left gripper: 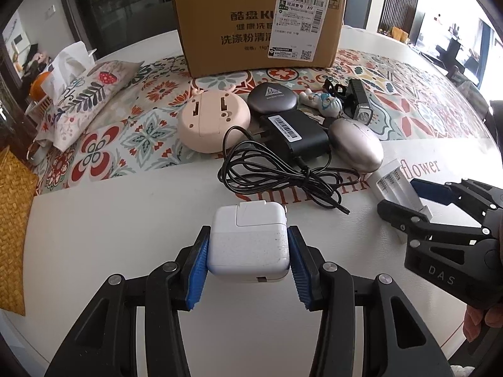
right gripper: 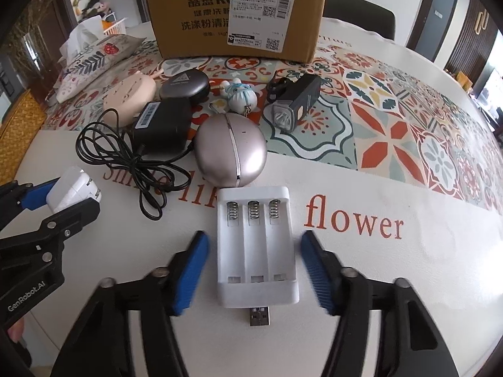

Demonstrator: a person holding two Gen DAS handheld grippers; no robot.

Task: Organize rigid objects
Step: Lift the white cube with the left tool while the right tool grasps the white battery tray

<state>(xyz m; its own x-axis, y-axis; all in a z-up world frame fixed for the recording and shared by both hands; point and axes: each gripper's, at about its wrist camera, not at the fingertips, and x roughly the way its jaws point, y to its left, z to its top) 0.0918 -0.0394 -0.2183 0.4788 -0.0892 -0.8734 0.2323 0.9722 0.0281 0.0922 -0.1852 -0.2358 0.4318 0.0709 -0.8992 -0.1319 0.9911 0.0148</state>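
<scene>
My left gripper (left gripper: 248, 245) is shut on a white power adapter (left gripper: 248, 245), its blue pads pressed on both sides; the adapter also shows in the right wrist view (right gripper: 70, 190). My right gripper (right gripper: 254, 242) is open around a white battery charger (right gripper: 256, 251) with a USB plug, pads apart from its sides; the charger also shows in the left wrist view (left gripper: 399, 188). Behind lie a silver egg-shaped case (right gripper: 231, 150), a black adapter with coiled cable (left gripper: 292, 133), a pink round device (left gripper: 213, 119), a dark round case (left gripper: 272, 100), a small figurine (right gripper: 242, 95) and a black bike light (right gripper: 295, 103).
A cardboard box (left gripper: 261, 25) stands open at the back of the round table. A patterned runner (right gripper: 393, 119) crosses the white cloth. A floral tissue pouch (left gripper: 85, 100) lies at the left, a woven mat (left gripper: 15, 220) at the left edge.
</scene>
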